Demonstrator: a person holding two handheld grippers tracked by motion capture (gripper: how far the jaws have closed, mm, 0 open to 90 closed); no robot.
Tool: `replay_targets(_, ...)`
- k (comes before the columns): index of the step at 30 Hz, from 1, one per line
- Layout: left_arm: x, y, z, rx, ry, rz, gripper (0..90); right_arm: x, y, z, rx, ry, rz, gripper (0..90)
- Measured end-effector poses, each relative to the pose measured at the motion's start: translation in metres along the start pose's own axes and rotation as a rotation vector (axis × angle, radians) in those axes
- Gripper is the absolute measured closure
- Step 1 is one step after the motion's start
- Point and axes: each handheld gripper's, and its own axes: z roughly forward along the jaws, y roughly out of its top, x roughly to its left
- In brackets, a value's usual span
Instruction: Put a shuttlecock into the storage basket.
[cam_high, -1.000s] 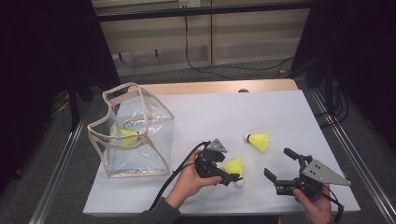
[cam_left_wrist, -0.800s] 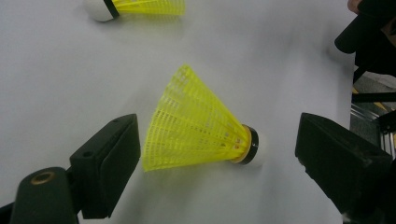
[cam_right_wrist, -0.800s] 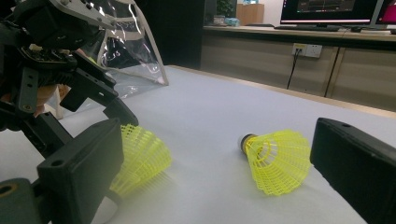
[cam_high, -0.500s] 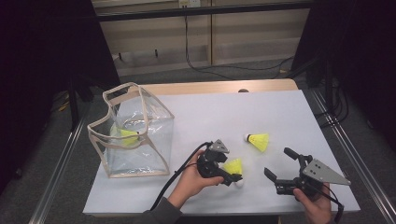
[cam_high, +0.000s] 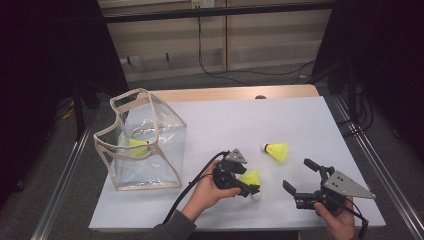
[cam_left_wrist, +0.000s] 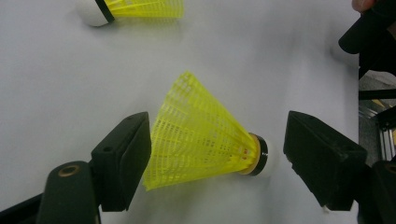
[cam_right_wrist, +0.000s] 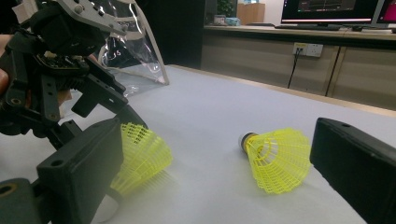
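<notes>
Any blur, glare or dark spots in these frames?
High view: table evenly lit, surroundings near black, glare on the clear bag. Left gripper view: shuttlecock sharp, fingers soft. Right gripper view: near fingers blurred, background monitor bright.

I see my left hand (cam_high: 206, 192) entering from the bottom edge, forearm angled up and to the right, wrapped around the left gripper (cam_high: 248, 186). Its jaws stand apart, pointing right and low to the surface. My right hand (cam_high: 337, 224) grips the right gripper (cam_high: 299, 176) from below. Its jaws are spread wide, pointing left toward the left gripper.
</notes>
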Motion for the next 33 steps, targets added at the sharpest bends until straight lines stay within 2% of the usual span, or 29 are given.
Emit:
replay_targets(5, -0.002, -0.001, 0.002, 0.049, -0.006, 0.017, 33.3, -0.001, 0.0, 0.0, 0.003, -0.001, 0.002, 2.7)
replay_targets(15, -0.007, -0.007, 0.006, 0.1, -0.082, -0.006, 48.4, 0.001, 0.001, 0.0, 0.001, -0.001, -0.008, 2.9)
replay_targets(17, -0.008, -0.008, 0.009, 0.113, -0.083, 0.004, 53.6, 0.0, 0.001, 0.0, 0.003, -0.001, -0.006, 3.0)
replay_targets(18, -0.008, -0.009, 0.01, 0.111, -0.091, 0.0, 54.9, 0.0, 0.001, 0.0, 0.004, -0.002, -0.006, 3.0)
replay_targets(21, -0.01, -0.009, 0.011, 0.103, -0.099, 0.005, 66.8, 0.0, 0.001, 0.0, 0.004, -0.001, -0.006, 3.0)
replay_targets(24, -0.012, -0.01, 0.013, 0.094, -0.13, -0.01, 72.5, 0.0, 0.001, 0.0, 0.003, -0.001, -0.005, 3.0)
replay_targets(27, -0.014, -0.009, 0.013, 0.08, -0.136, 0.006, 79.5, 0.0, 0.001, 0.0, 0.002, -0.001, -0.008, 3.0)
replay_targets(31, -0.015, -0.008, 0.011, 0.047, -0.125, -0.008, 86.9, 0.001, 0.001, 0.0, -0.001, 0.0, -0.006, 3.0)
replay_targets(33, -0.014, -0.008, 0.01, 0.043, -0.128, -0.025, 87.9, 0.0, 0.001, 0.0, -0.001, 0.001, -0.01, 3.0)
